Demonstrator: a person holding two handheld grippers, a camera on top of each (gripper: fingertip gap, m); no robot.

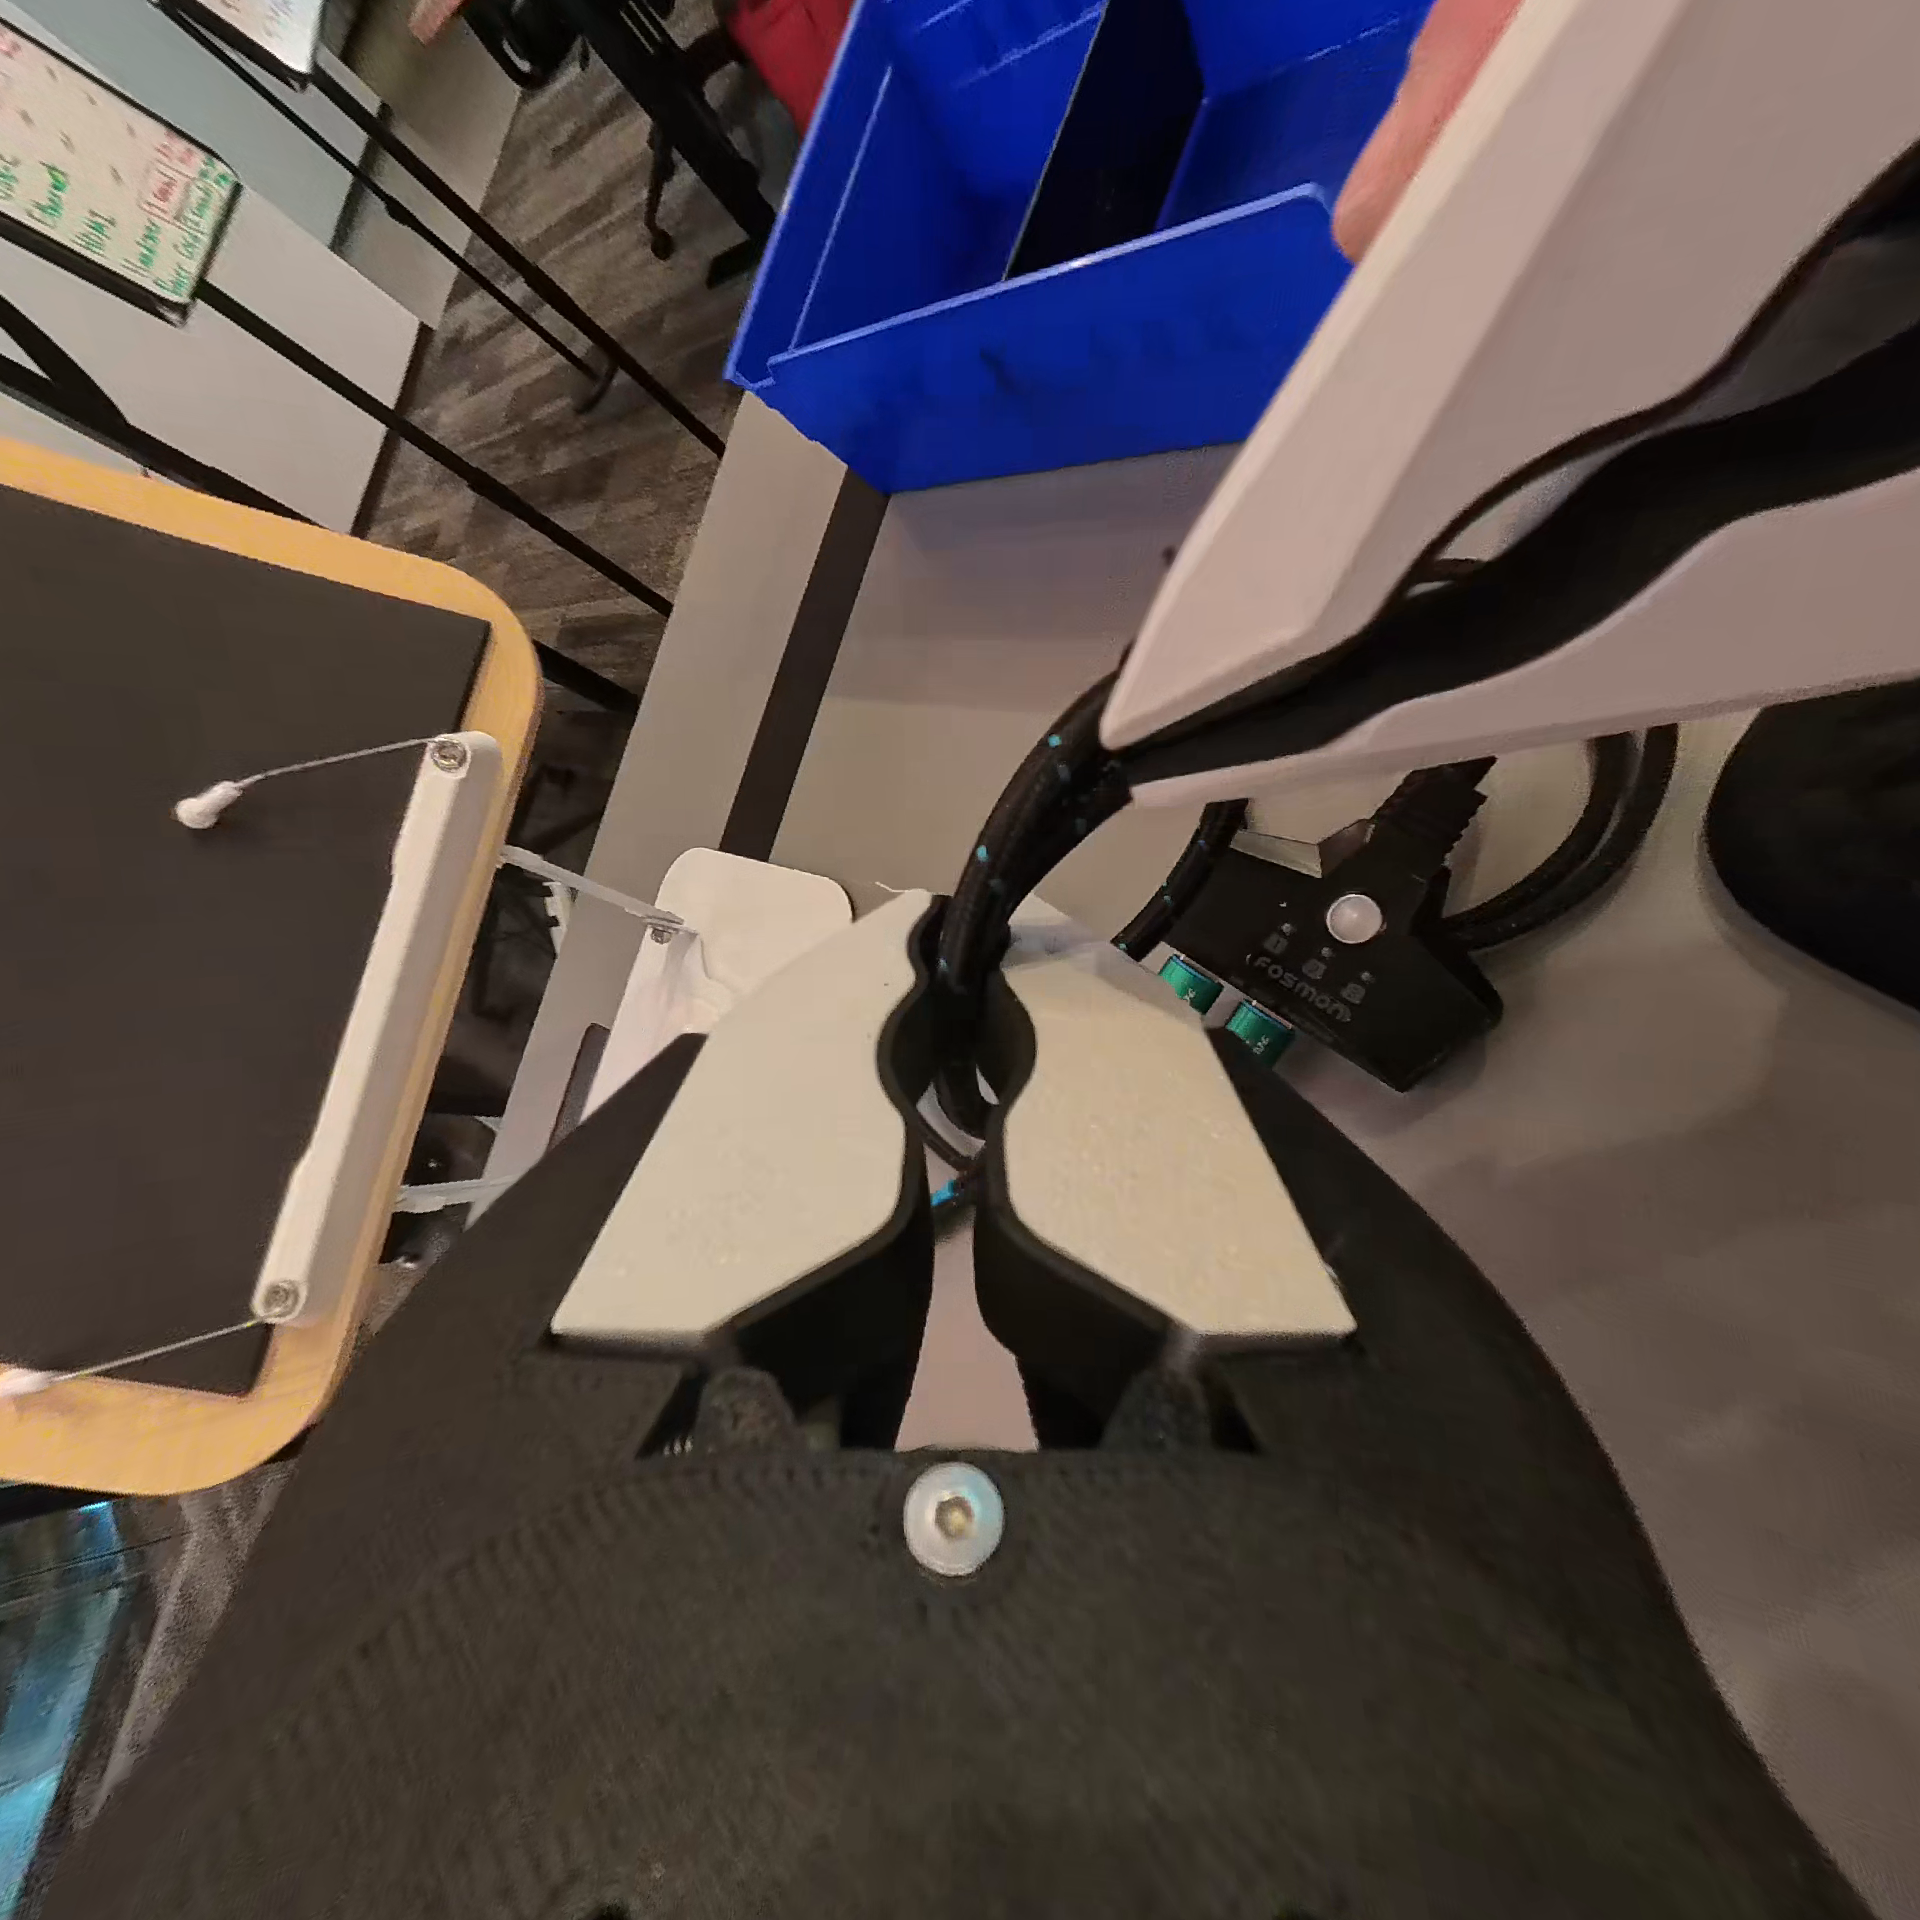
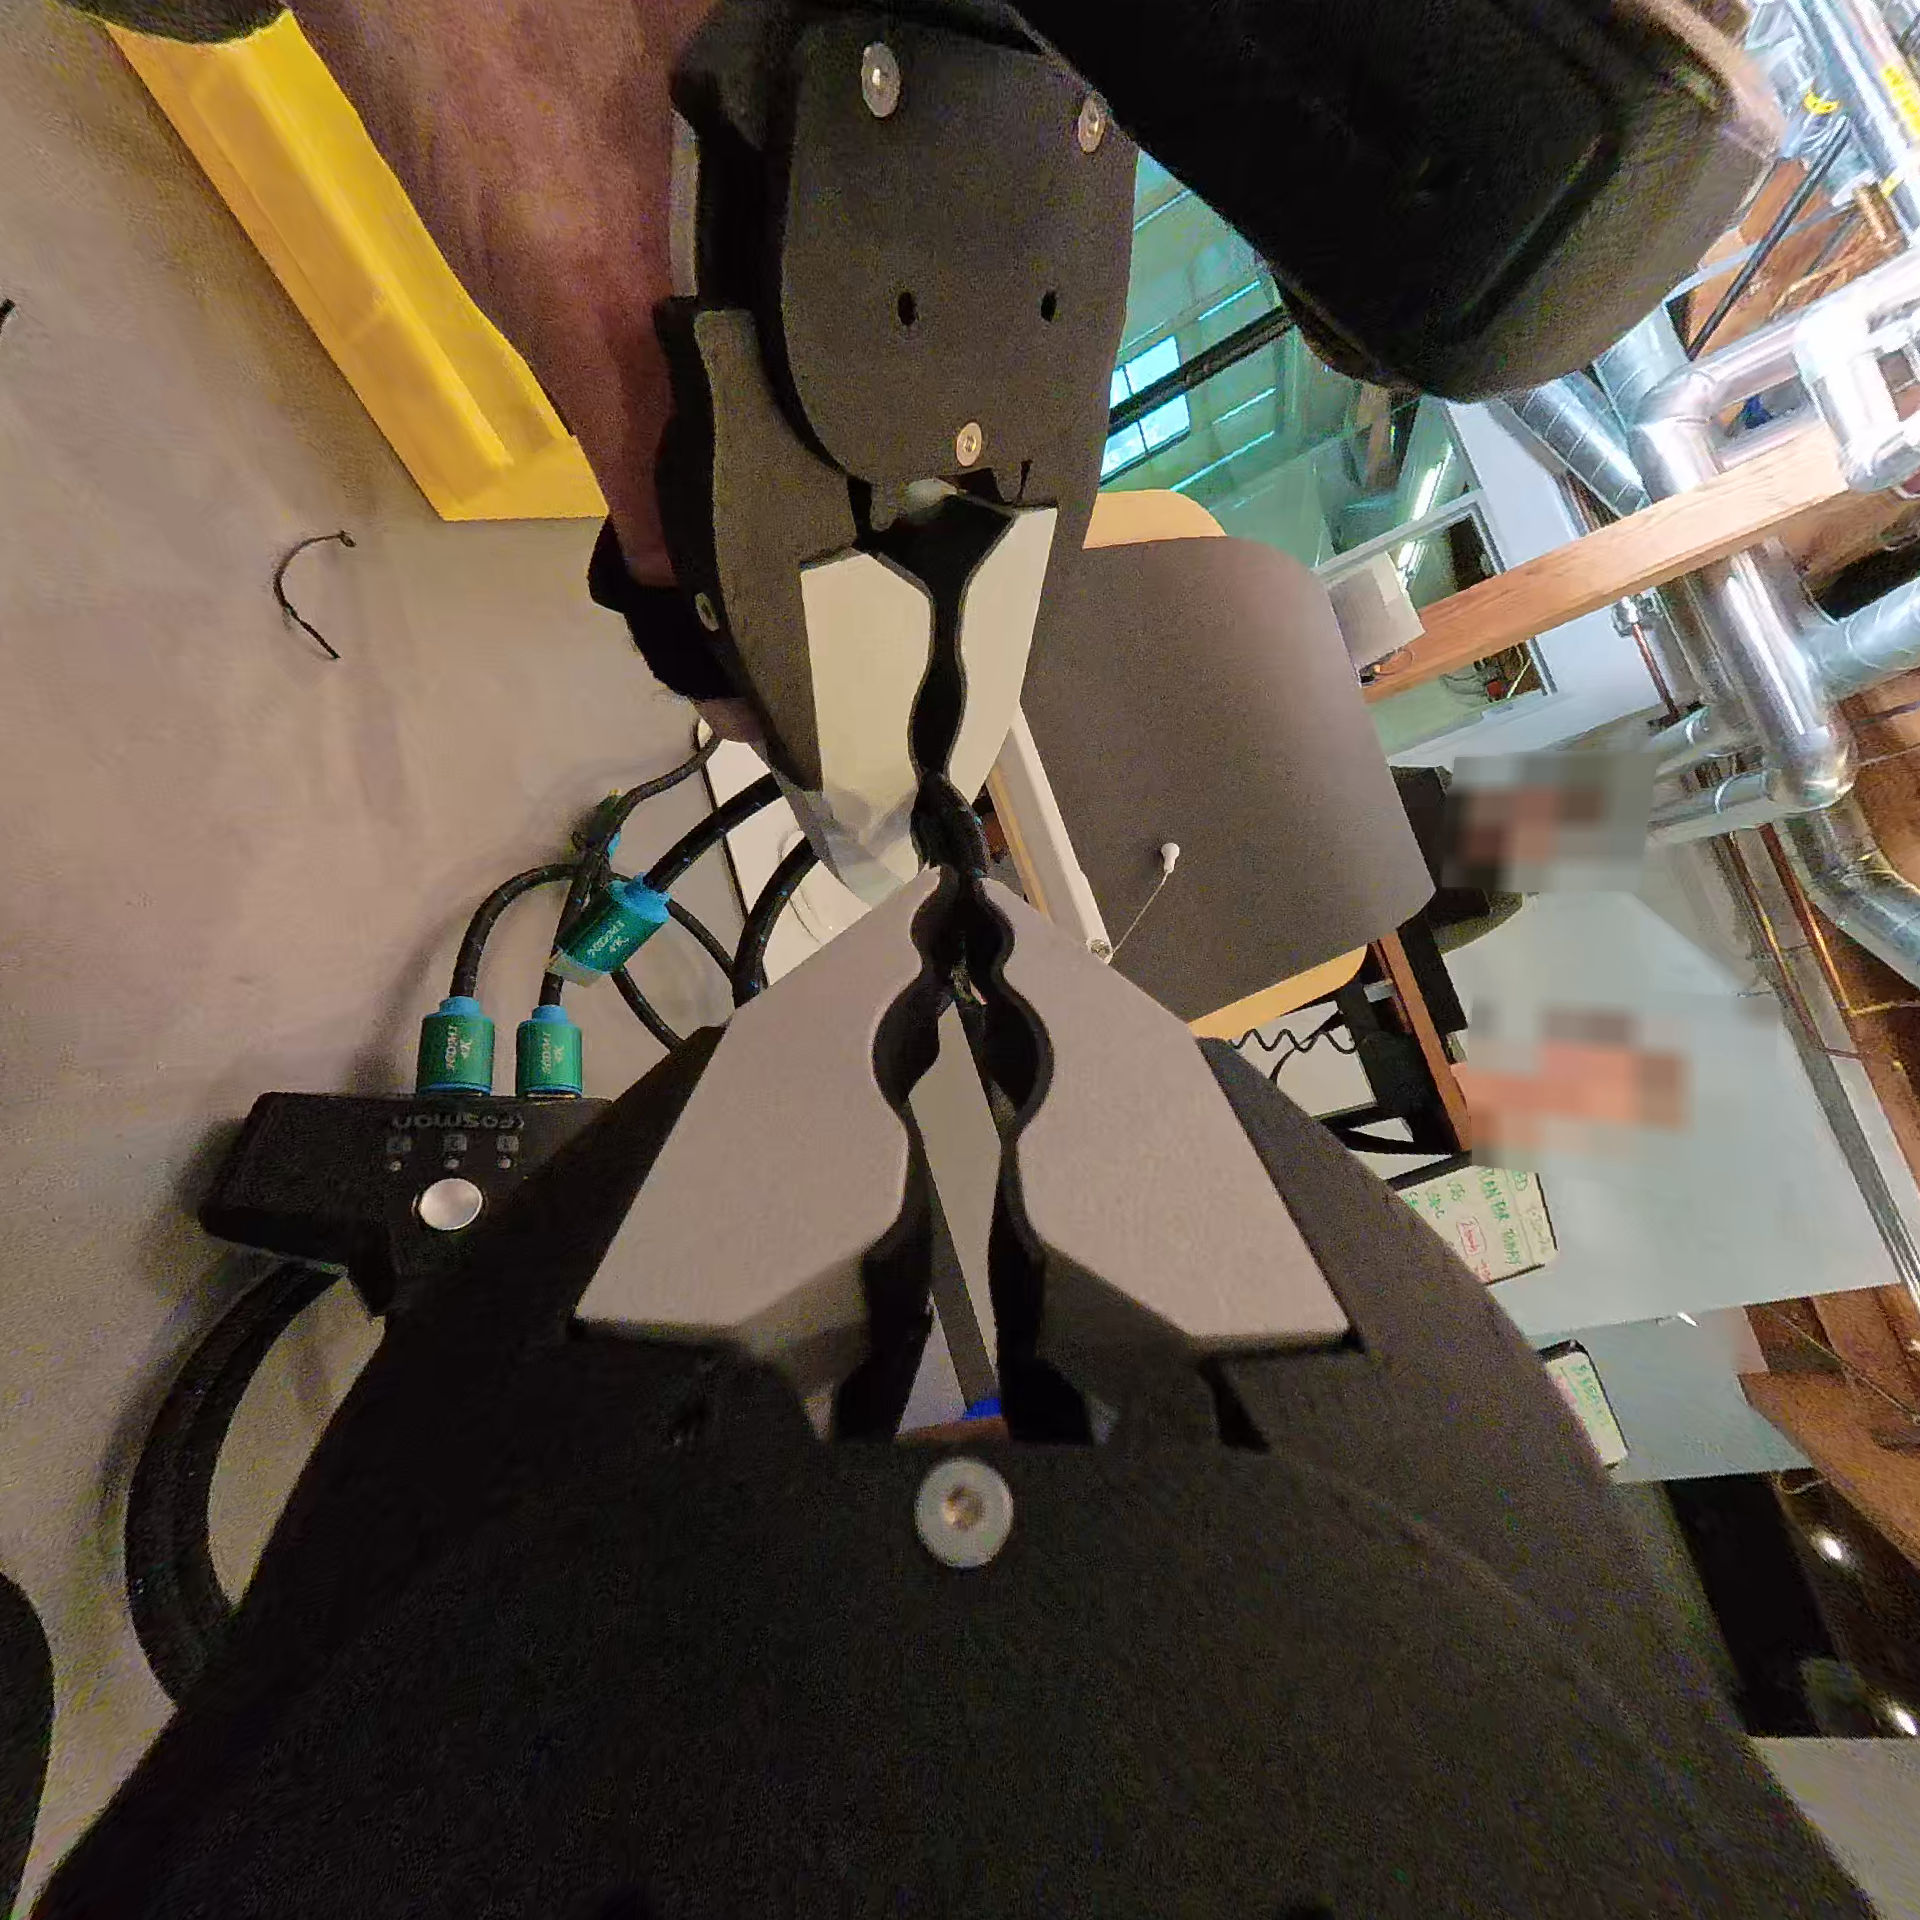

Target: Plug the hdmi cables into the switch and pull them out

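Observation:
A black HDMI switch (image 1: 1351, 971) lies on the grey table, with two teal-ended plugs (image 1: 1190, 982) in its ports. It also shows in the right wrist view (image 2: 416, 1174), with the two plugs (image 2: 454, 1044) seated and a third teal plug (image 2: 608, 930) lying loose beside them. My left gripper (image 1: 961, 951) is shut on a black braided cable (image 1: 1023, 831) with teal flecks. My right gripper (image 2: 956, 909) is shut on the same cable (image 2: 951, 831), tip to tip with the left gripper (image 2: 935, 779). In the left wrist view the right gripper (image 1: 1122, 764) comes in from the upper right.
Blue bins (image 1: 1039, 343) stand at the table's far side. A yellow bin (image 2: 343, 291) and a small black wire tie (image 2: 307, 597) lie on the table. A black board with a wooden rim (image 1: 208, 935) sits off the table's edge. More cable loops (image 2: 177, 1455) lie behind the switch. About 5 cm separates my left fingertips from my right. The black HDMI switch (image 1: 1351, 971) is about 15 cm from both grippers' fingertips. My right wrist view (image 2: 416, 1166) looks at it from another angle.

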